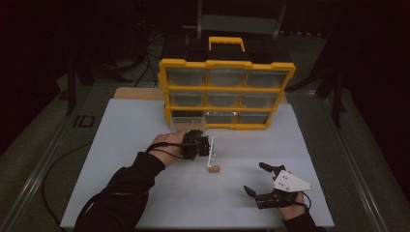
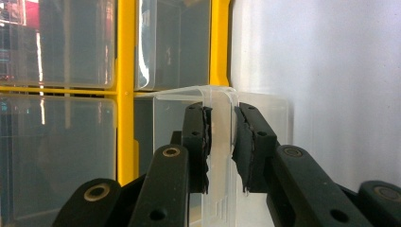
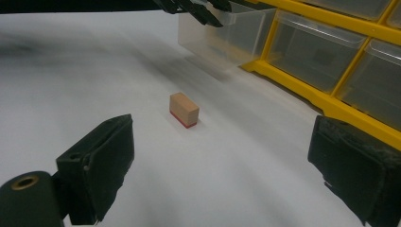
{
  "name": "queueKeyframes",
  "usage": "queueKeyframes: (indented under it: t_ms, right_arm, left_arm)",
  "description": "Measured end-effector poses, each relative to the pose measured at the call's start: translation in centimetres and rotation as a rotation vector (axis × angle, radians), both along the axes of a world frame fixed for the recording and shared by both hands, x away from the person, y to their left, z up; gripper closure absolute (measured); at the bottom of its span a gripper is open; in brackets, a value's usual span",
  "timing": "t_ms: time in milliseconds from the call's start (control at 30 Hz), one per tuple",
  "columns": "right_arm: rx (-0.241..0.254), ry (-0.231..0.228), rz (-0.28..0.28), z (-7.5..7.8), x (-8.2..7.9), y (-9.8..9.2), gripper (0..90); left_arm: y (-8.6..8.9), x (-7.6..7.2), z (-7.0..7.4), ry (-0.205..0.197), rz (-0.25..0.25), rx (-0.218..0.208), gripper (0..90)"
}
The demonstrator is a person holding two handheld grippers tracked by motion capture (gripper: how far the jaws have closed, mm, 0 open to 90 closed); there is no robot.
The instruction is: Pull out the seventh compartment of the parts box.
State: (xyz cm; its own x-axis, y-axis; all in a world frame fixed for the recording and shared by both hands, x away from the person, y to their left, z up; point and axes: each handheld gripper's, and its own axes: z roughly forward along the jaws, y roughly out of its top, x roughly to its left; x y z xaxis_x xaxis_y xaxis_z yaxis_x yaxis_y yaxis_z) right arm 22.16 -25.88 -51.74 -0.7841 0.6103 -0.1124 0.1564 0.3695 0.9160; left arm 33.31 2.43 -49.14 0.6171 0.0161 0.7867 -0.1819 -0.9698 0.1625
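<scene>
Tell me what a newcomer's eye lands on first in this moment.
The yellow drawer cabinet at the table's far edge stands out most. In front of it, the left gripper is clamped on the handle of a clear drawer pulled out from the bottom row. A small wooden block lies on the white table, with the right gripper open beside it.

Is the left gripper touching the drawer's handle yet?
Touching. In the left gripper view, the left gripper has both pads pressed on the clear drawer handle between its jaws, with no gap on either side.

Left gripper (image 2: 221, 142) pinched nearly closed, arm outstretched; right gripper (image 3: 222, 165) spread wide, resting low.
</scene>
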Motion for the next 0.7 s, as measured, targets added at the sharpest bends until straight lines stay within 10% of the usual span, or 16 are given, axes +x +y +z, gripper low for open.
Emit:
queueKeyframes:
  t_ms: [267,700]
  right_arm:
    - [0.004,0.001,0.001,0.0,0.0,-0.1,8.2]
    - [0.004,-0.001,-0.001,0.0,0.0,-0.1,8.2]
  left_arm:
    - [0.6,0.5,0.6,0.055,-0.009,-0.021,73.3]
    - [5.8,2.0,5.5,0.407,0.047,-0.594,21.9]
